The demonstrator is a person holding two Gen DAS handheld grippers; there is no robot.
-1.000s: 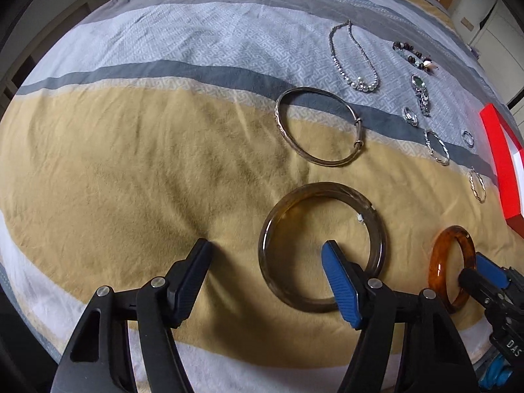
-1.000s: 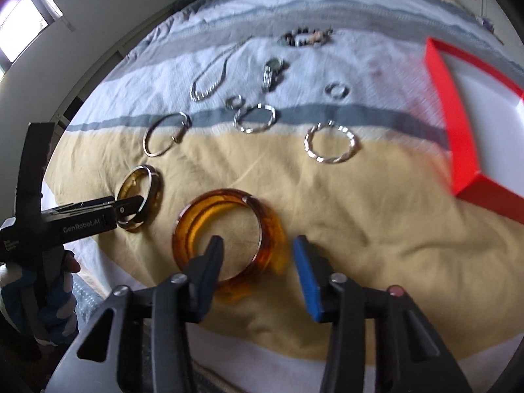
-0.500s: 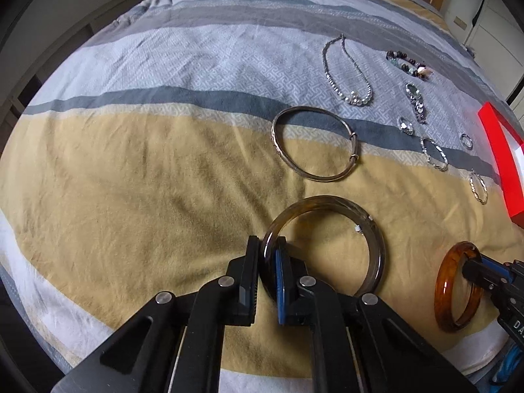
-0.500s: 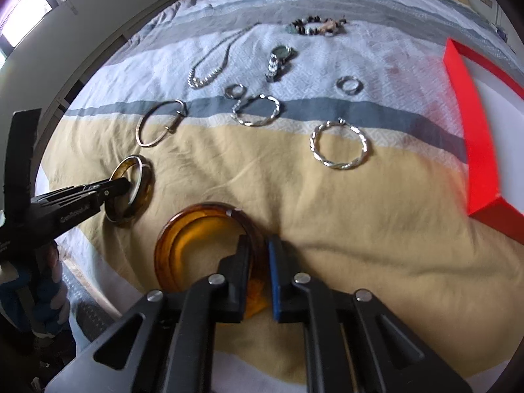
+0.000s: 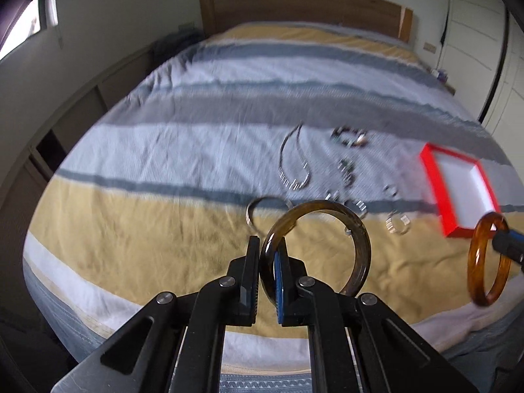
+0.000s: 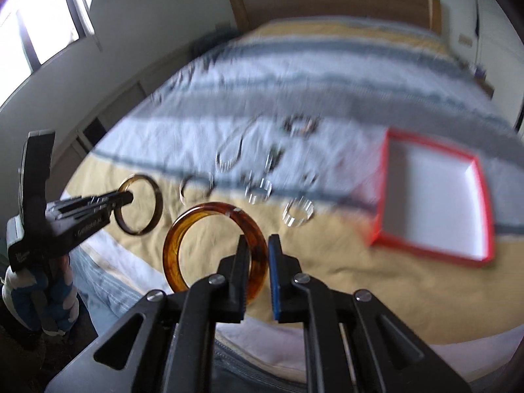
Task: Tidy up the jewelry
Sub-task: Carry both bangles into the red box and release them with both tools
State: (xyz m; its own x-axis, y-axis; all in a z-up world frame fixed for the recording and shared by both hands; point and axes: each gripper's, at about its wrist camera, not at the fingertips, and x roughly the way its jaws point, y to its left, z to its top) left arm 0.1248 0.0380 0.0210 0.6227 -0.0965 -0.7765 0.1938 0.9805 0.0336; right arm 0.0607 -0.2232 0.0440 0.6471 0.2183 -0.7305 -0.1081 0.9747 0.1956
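Note:
My left gripper is shut on a dark brown bangle and holds it up above the bed. My right gripper is shut on an amber bangle, also lifted; that bangle shows at the right edge of the left wrist view. The left gripper with its dark bangle shows at the left of the right wrist view. A red box with a white inside lies open on the bed at the right. Several silver pieces lie blurred on the bedspread.
A silver necklace, a thin silver bangle, a beaded bracelet, a watch and small twisted silver rings lie across the striped bedspread. A wooden headboard stands at the far end. White cupboards are on the right.
Both grippers closed on their bangles, then lifted them off the bedspread. The views have tilted up from the bed to show the headboard and the whole red box.

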